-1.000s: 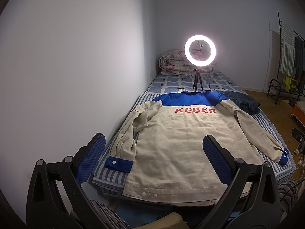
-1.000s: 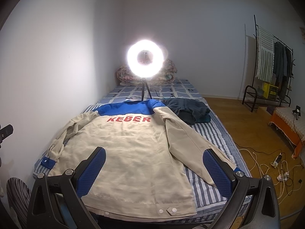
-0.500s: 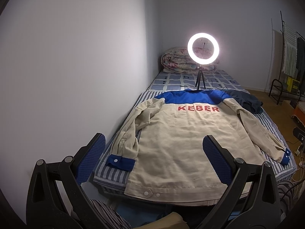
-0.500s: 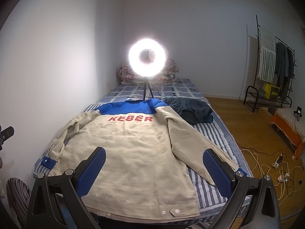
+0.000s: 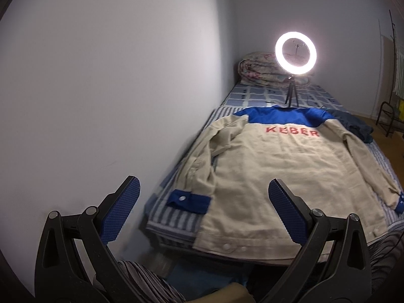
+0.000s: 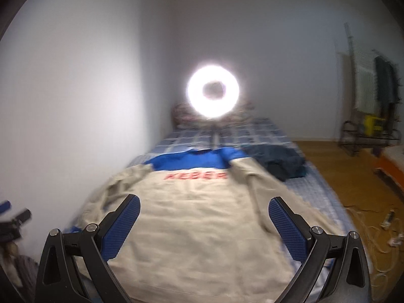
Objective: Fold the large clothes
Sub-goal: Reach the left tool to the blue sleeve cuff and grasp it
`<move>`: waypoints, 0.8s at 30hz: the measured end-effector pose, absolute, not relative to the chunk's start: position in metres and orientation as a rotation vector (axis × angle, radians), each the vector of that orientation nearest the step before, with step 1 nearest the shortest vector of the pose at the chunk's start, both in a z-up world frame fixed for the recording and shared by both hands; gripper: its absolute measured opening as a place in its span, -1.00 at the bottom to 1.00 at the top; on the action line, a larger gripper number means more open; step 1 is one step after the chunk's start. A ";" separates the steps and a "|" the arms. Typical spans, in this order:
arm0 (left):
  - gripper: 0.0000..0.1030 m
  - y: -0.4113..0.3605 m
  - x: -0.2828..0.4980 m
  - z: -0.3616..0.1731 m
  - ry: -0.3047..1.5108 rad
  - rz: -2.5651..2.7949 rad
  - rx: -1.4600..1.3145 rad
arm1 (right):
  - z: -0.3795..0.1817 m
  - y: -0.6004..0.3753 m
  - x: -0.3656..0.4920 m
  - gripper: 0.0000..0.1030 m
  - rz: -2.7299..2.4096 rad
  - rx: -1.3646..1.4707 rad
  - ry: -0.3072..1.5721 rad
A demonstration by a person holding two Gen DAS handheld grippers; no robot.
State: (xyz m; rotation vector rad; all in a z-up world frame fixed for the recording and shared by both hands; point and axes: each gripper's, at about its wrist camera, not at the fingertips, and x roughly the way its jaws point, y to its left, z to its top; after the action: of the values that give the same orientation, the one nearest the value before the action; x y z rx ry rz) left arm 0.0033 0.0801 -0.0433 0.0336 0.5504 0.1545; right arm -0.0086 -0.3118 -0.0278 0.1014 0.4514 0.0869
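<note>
Two claws, left and right, both wide, empty, hovering off the striped bed's foot edge. Beige-and-blue cloth jacket lies flat ahead, lengthwise up the bed; left claw nearer its wall-side cuff.

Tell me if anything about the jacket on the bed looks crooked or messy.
The jacket lies flat, back up. Its wall-side sleeve is bunched and creased against the body, while the other sleeve stretches out straight. A dark garment sits crumpled by the collar.
</note>
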 end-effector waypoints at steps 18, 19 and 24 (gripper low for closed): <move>0.48 0.175 0.078 -0.177 0.939 -0.011 -0.671 | -0.068 -0.250 0.035 0.96 0.306 0.128 0.620; 0.48 0.179 0.083 -0.185 0.949 -0.009 -0.716 | -0.071 -0.252 0.035 0.96 0.304 0.138 0.631; 0.48 0.192 0.107 -0.223 0.968 0.063 -0.854 | -0.083 -0.259 0.037 0.96 0.304 0.165 0.662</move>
State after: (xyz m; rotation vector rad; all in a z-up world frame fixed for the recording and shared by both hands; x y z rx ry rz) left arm 0.1072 0.1921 -0.2228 -0.8540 0.9675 0.0626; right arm 0.0366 -0.2586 -0.0827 0.1650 0.6621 0.3044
